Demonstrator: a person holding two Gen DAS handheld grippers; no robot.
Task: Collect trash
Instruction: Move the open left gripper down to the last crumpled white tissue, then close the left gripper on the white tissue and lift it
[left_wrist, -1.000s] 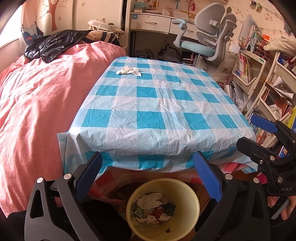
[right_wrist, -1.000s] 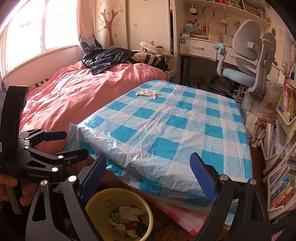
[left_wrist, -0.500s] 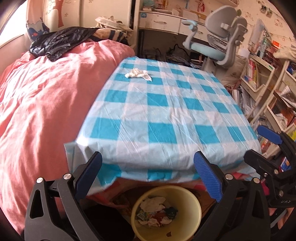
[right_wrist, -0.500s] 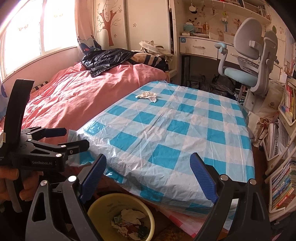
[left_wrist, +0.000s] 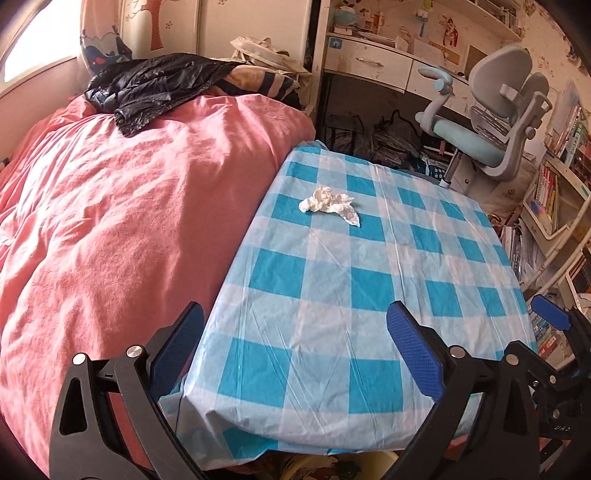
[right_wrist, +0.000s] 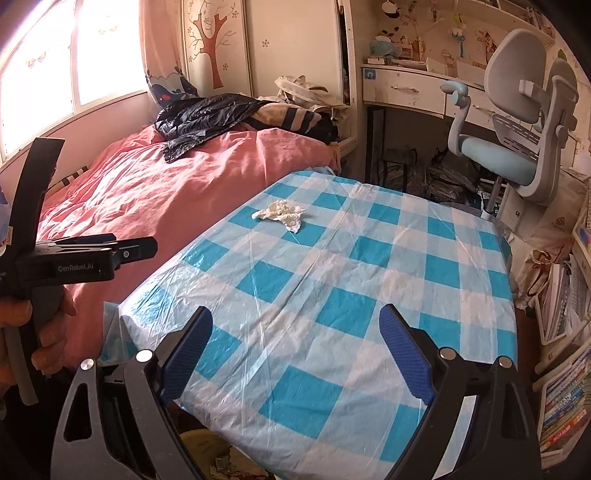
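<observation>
A crumpled white tissue (left_wrist: 330, 202) lies on the far left part of the table with the blue-and-white checked cloth (left_wrist: 369, 295); it also shows in the right wrist view (right_wrist: 282, 213). My left gripper (left_wrist: 295, 347) is open and empty over the table's near edge, well short of the tissue. My right gripper (right_wrist: 295, 350) is open and empty, also over the near edge. The yellow trash bin (left_wrist: 347, 467) shows only as a sliver under the table edge; its rim shows in the right wrist view (right_wrist: 207, 443).
A bed with a pink duvet (left_wrist: 129, 221) runs along the table's left side, a black jacket (left_wrist: 155, 85) on it. A grey-and-blue desk chair (left_wrist: 491, 125) and a desk stand beyond the table. Bookshelves (right_wrist: 565, 369) are on the right.
Both grippers have risen and moved forward over the table. The yellow bin has slid almost out of view below. The tissue looks nearer. Both stay open.
</observation>
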